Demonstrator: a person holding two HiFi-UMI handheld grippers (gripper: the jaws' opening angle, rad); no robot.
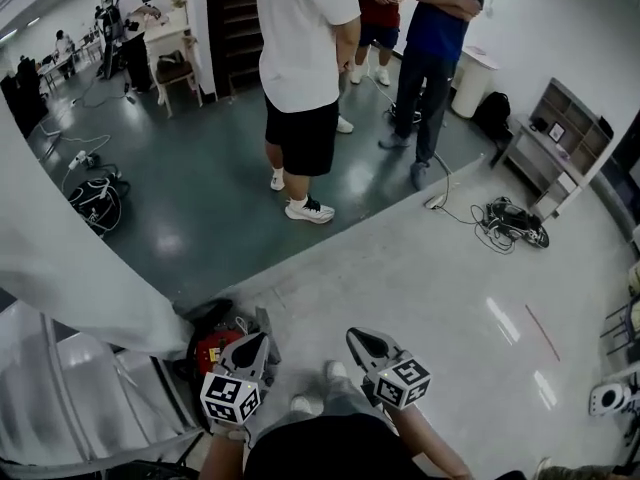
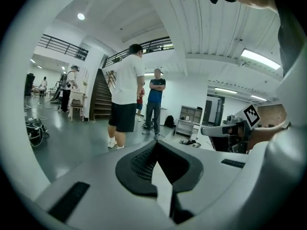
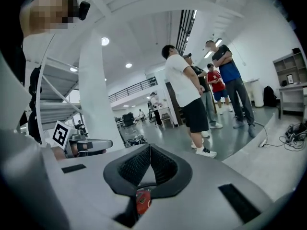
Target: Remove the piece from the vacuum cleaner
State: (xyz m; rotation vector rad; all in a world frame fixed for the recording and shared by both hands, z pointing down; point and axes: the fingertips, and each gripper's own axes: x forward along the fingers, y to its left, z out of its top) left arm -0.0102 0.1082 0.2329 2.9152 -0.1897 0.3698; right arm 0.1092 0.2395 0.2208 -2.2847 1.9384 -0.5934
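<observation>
Left gripper (image 1: 260, 338) and right gripper (image 1: 354, 335) lie side by side. Vacuum cleaner (image 1: 214, 349) lies just left of and below the left gripper. A standing person (image 1: 302, 68) is ahead of both. Cable bundle (image 1: 515, 222) and shelf unit (image 1: 556, 140) are ahead, right of the right gripper.

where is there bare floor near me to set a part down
Widest free patch: the pale floor ahead and right of the right gripper, bordered by the cable tangle and the dark floor's edge. Crowded: around the red vacuum cleaner by the left gripper, hemmed in by the white slanted structure.
</observation>
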